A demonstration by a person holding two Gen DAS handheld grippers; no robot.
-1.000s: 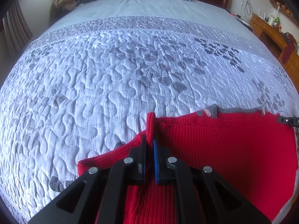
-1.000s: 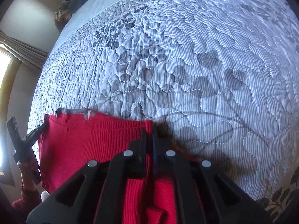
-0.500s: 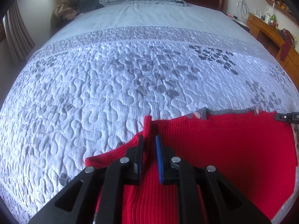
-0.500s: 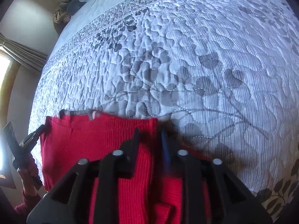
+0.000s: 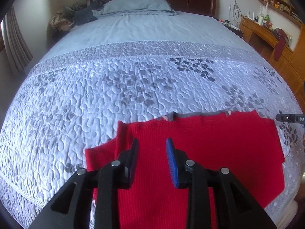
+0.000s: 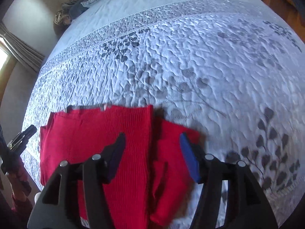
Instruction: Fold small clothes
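Observation:
A red ribbed knit garment lies flat on the quilted bed, grey trim along its far edge, a sleeve sticking out at its left. My left gripper hovers above it, its jaws opening with no cloth between them. In the right wrist view the same red garment shows its right side folded over, a sleeve flap lying beside the fold. My right gripper hangs above that fold, its jaws opening wide, nothing pinched. The tip of the left gripper shows at the left edge of the right wrist view.
The pale blue quilt with grey leaf print covers the near half of the bed. A pillow and dark clothes lie by the wooden headboard. A wooden desk stands at the right, curtains at the left.
Both grippers have let go of the red garment, opened, and lifted up and back from it. The garment now lies folded on the quilt.

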